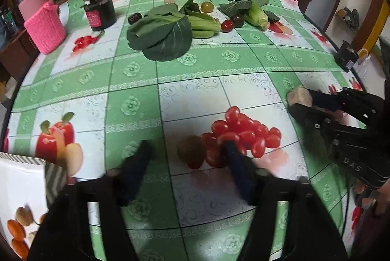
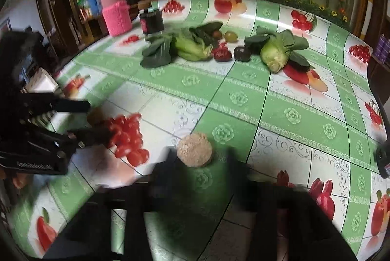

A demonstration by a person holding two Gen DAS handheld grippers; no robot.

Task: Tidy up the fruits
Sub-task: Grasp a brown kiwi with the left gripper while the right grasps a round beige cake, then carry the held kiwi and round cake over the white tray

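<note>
Green-and-white fruit-print tablecloth (image 1: pixel 209 71) under everything. Left gripper (image 1: pixel 187 151) jaws apart around small fuzzy brown kiwi (image 1: pixel 191 151): light, soft, squeeze middle gently. Right gripper (image 2: pixel 195 163) clenched on round tan crumbly cake (image 2: pixel 194 149).

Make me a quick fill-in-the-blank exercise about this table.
1. The left gripper straddles a small ___ fruit.
2. The jar by the far edge wears a knitted ___ sleeve.
3. The tablecloth has a check of white and ___ squares.
Missing words: brown, pink, green.
</note>
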